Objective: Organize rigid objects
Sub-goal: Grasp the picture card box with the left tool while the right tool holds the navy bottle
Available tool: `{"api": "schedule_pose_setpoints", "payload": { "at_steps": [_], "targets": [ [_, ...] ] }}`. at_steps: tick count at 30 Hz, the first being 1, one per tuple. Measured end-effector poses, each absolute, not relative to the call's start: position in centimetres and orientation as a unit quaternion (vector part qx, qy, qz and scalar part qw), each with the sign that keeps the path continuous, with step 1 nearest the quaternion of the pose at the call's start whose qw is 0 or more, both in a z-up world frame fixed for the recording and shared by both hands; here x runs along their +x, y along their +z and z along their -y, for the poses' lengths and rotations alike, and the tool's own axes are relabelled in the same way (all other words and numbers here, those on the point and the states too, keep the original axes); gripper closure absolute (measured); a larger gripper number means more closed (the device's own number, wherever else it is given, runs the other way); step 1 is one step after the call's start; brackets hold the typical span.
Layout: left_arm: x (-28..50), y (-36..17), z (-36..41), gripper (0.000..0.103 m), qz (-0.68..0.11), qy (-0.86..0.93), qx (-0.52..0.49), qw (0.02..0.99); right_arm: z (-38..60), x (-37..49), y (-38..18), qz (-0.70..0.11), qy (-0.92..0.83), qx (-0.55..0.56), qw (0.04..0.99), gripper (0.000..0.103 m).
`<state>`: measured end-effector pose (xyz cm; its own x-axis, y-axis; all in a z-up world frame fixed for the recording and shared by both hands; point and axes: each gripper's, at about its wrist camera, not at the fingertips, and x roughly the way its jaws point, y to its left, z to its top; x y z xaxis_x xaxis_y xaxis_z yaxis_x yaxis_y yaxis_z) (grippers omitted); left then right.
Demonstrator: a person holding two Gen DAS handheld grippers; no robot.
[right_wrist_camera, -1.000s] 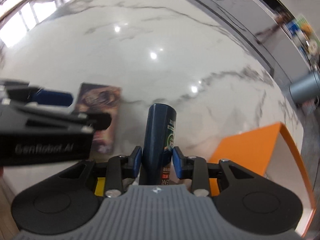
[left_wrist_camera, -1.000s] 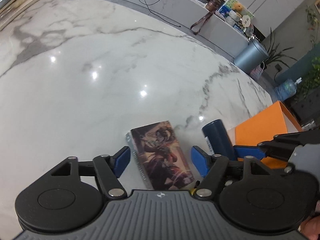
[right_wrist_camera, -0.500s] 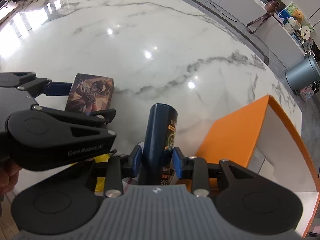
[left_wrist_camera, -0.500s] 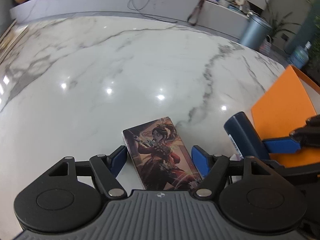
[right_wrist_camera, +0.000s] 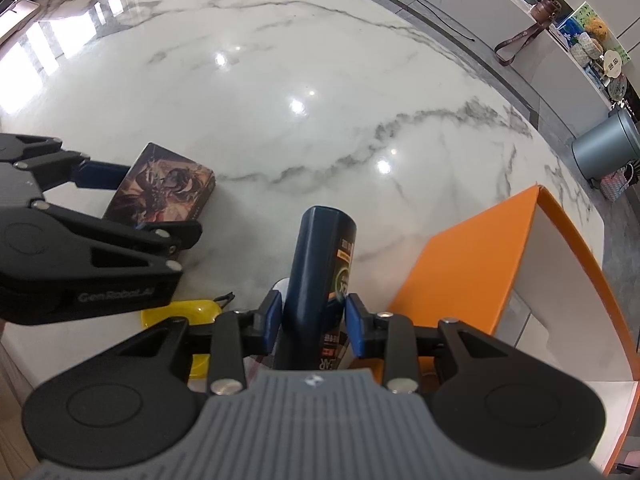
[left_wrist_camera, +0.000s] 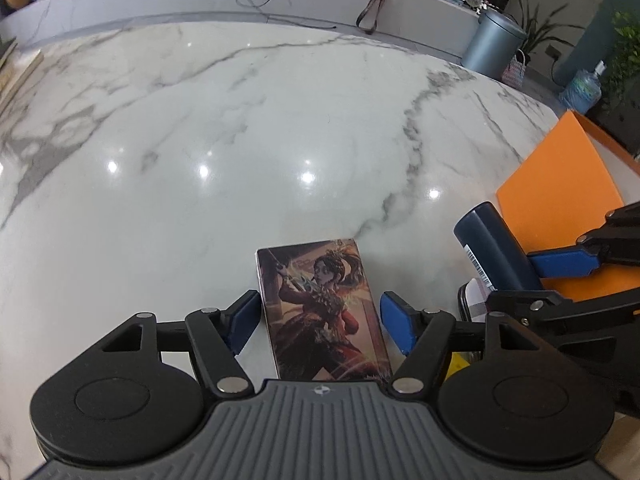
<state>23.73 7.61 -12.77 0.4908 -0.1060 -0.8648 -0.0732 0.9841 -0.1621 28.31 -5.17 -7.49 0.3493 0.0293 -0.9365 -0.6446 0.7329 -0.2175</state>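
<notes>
A flat box with a printed warrior picture lies on the marble table; it also shows in the right wrist view. My left gripper is open with its blue pads on either side of the box, just apart from it. My right gripper is shut on a dark blue bottle, held tilted above the table; the bottle also shows in the left wrist view. An open orange box with a white inside stands right of the bottle.
A yellow object and a small plaid-patterned item lie near the table's front edge under the grippers. A grey bin and a counter with clutter stand beyond the table's far edge.
My left gripper has turned and squared up over the picture box, which now lies centred between its pads. The right gripper still holds the bottle, near the orange box.
</notes>
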Motion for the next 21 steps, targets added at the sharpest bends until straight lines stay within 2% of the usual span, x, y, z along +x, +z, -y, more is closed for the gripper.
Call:
{"api": "schedule_pose_setpoints", "payload": {
  "at_steps": [9, 14, 21],
  "targets": [
    [23.3, -13.1, -6.0, 0.019, -0.508, 0.000, -0.017, 0.861, 4.6, 27.0, -8.1, -0.516, 0.219, -0.332, 0.758, 0.061],
    [23.3, -13.0, -5.7, 0.029, -0.504, -0.002, -0.005, 0.864, 4.7, 26.7, -8.6, -0.523, 0.215, -0.329, 0.756, 0.063],
    [23.2, -13.1, -5.7, 0.030, -0.501, -0.002, -0.010, 0.866, 5.0, 26.5, -8.7, -0.518, 0.206, -0.301, 0.773, 0.067]
  ]
}}
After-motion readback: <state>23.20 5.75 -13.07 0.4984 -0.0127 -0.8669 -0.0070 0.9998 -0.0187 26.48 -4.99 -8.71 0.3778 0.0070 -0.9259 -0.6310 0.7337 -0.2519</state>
